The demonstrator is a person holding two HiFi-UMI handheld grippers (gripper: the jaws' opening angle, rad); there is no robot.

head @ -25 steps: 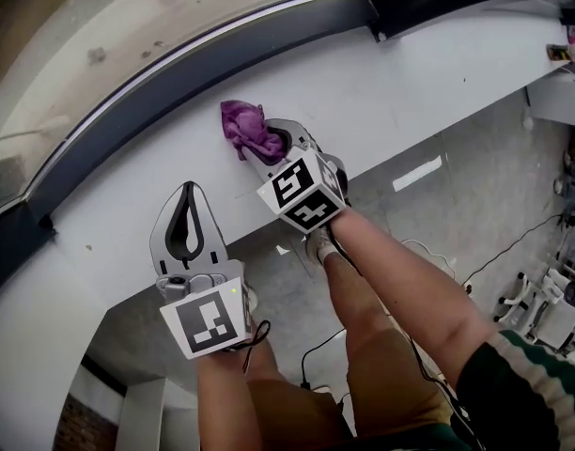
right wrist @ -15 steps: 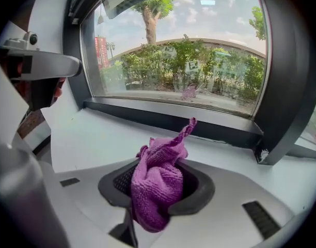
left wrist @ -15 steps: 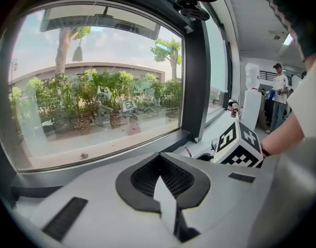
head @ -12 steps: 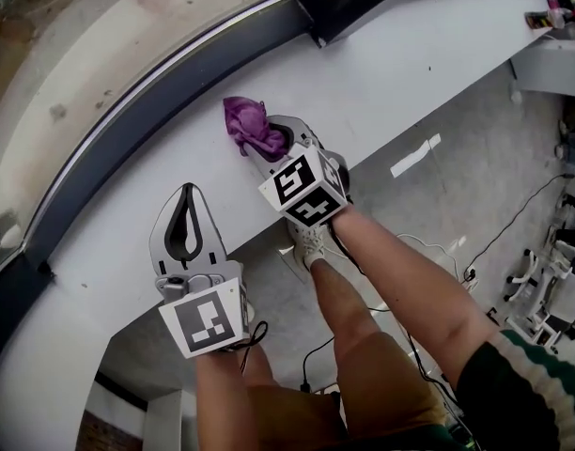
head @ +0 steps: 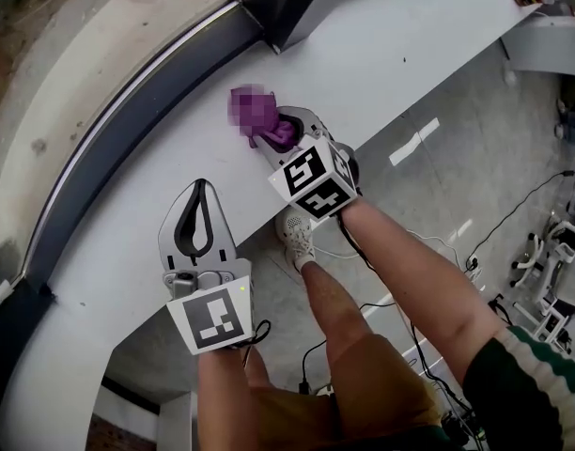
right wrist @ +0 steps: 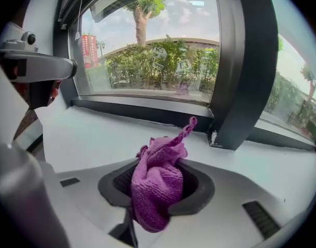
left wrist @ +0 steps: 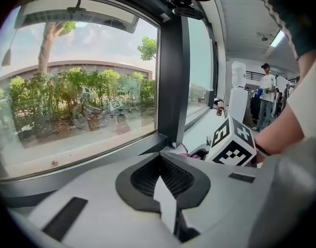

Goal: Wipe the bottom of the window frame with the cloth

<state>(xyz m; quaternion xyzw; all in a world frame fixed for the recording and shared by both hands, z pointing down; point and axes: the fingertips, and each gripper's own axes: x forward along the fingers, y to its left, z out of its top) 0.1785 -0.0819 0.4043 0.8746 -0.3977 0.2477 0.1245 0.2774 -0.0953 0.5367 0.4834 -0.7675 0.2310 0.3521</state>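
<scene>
While the right gripper (head: 286, 132) is clenched on the purple cloth (right wrist: 157, 187), the bunched cloth sits over the white sill (head: 391, 54), just short of the window frame (right wrist: 147, 112) bottom rail, near its upright post (right wrist: 246, 71). Left gripper (head: 197, 191): jaws pressed together, nothing between them, farther back from the frame.

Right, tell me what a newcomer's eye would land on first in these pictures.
The bright purple cloth stands out, bunched in the shut right gripper over the white sill, short of the dark window frame. Next comes the black-and-white marker cube on each gripper. The left gripper is shut and empty, at lower left in the head view.
</scene>
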